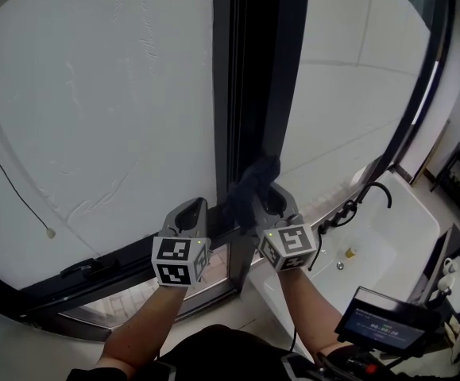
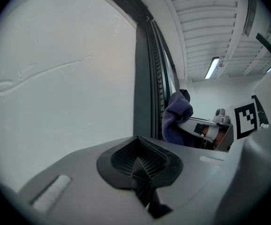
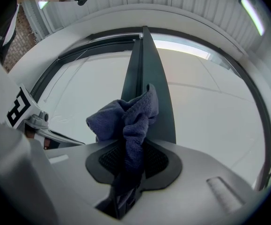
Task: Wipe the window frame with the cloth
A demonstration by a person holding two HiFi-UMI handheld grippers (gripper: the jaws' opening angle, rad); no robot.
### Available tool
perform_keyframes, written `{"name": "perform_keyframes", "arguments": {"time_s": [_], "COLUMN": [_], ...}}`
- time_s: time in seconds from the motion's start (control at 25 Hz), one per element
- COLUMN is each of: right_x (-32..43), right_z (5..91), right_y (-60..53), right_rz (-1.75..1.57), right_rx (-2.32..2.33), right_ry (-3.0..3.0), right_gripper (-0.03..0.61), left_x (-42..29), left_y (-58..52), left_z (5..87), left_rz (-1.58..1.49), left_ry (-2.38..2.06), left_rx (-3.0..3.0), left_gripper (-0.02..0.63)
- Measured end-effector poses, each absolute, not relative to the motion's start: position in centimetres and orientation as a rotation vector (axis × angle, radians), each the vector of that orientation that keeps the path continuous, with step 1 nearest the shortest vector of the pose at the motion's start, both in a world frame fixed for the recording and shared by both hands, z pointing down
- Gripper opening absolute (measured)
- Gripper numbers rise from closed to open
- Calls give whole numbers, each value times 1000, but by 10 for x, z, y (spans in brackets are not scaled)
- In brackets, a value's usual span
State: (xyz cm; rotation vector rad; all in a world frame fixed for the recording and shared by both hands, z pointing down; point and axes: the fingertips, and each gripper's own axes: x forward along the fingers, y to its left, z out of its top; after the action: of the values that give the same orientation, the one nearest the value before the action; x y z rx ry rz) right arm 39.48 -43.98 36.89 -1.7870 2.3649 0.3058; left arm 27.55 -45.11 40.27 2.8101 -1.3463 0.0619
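right tongs point(image 3: 126, 170): clamped on a twisted tail of the cloth point(image 3: 126, 118), with the rest bunched loose above the jaws.
left tongs point(image 2: 140, 165): jaws together with nothing between them, held just beside the right tongs.
cloth position: low on the dark upright of the window frame point(image 1: 249, 78), near where it meets the bottom rail; whether it presses on the metal cannot be told.
slip risk: only a narrow twist is gripped, so a hard drag along the upright would likely tug the cloth out.
poor wipe risk: the loose bunch may fold over and leave bare jaw tips to scrape the frame.
bump risk: the two tongs sit close, so a sideways stroke could knock one against the other.
glass point(image 1: 94, 94): pale panes on both sides of the upright; a smear is likely if the cloth strays.
cord point(image 1: 48, 231): hangs over the left pane with a bead at its end, well apart from the tongs.
tub point(image 1: 404, 221): white, to the right below the pane, its black tap point(image 1: 375, 190) near the right forearm; it crowds a wide swing that way.
screen point(image 1: 380, 321): at the lower right, out of the way.
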Motion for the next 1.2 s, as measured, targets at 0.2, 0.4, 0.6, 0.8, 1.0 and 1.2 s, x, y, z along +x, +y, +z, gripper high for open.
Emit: {"name": "perform_keyframes", "arguments": {"time_s": [0.2,0.4,0.6,0.8,1.0,1.2], "right_x": [395,395,392,392,385,388], "right_z": [386,414,442,479,497,509], "right_y": [-440,-439,-441,-443,-444,-446], "right_rz": [320,260,236,165,114,121], "right_rx": [-1803,-1839,-1864,-1919,-1906,-1885], "right_ry": [2383,2399,2452,2514,2561,2561], "right_gripper": [87,87,87,87,89,89], "left_x": [277,277,284,293,298,303], "left_y": [-450,-446,-443,-440,-436,-431], "left_z": [425,436,450,467,478,487], "left_rz": [111,115,146,198,234,270], "left_ry": [-1333,-1324,-1313,-1297,-1292,-1291], "left_rx": [2788,2774,2774,2767,2765,2758], "left_gripper": [0,0,0,0,0,0]}}
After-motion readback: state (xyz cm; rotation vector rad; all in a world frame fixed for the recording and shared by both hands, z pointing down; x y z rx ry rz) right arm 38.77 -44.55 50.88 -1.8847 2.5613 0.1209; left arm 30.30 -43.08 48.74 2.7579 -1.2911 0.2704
